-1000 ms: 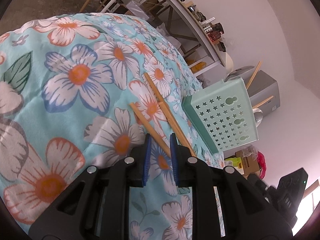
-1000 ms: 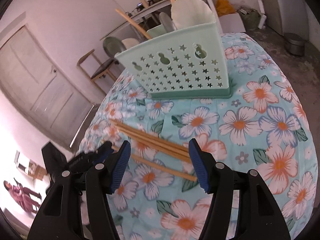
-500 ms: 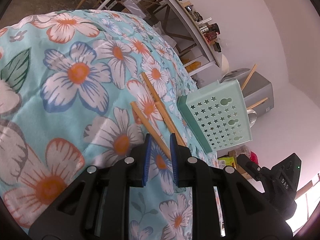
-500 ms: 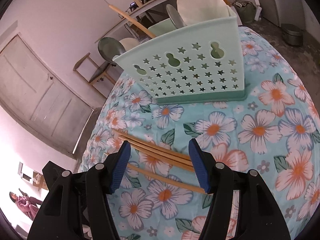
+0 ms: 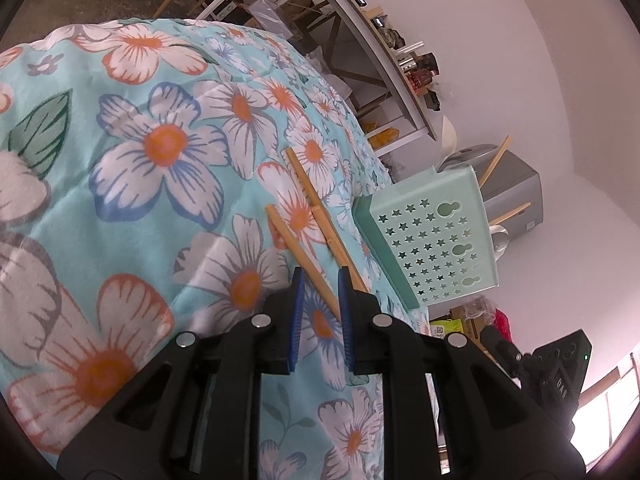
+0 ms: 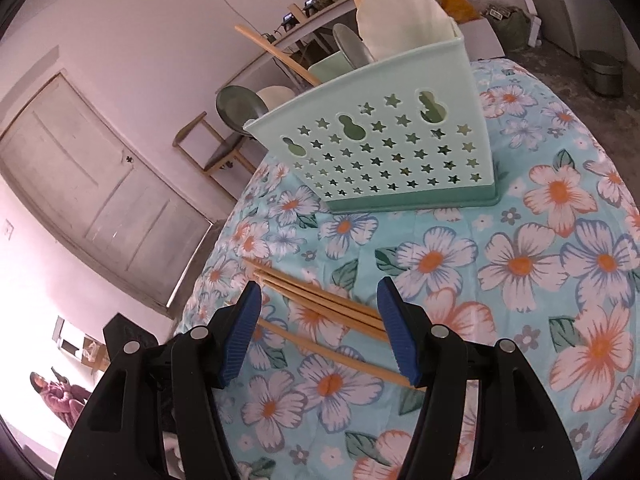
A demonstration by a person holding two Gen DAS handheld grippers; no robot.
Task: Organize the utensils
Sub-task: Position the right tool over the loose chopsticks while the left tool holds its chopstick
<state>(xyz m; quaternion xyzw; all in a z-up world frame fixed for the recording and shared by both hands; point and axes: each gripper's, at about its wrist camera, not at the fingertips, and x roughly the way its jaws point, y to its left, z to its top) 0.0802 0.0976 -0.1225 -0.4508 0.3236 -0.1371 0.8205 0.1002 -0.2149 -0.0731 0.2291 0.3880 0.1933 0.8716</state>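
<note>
Left wrist view shows little change from a second ago: the left gripper [image 5: 320, 276] sits in the same spot over the flowered cloth [image 5: 160, 140], its blue pads a narrow gap apart with the near end of one chopstick [image 5: 300, 256] between them; whether the pads press on it cannot be told. Two more chopsticks [image 5: 320, 208] lie just ahead of it on the cloth, close together. The mint green basket [image 5: 432, 236] with star-shaped holes stands ahead and to the right, now a little lower in the view than before.

In the right wrist view the right gripper [image 6: 320, 312] has its pads wide apart with nothing held, above a bundle of chopsticks [image 6: 320, 300] and a single one [image 6: 340, 356] nearer to it. The basket [image 6: 380, 148] ahead looks closer than a second ago and holds plates [image 6: 400, 28] and a wooden stick [image 6: 276, 54].

The cloth is turquoise with white and orange flowers. Beyond it are a pale panelled door [image 6: 92, 192], a wooden chair [image 6: 208, 148], a long cluttered shelf [image 5: 384, 44], white walls and a bare grey floor.
</note>
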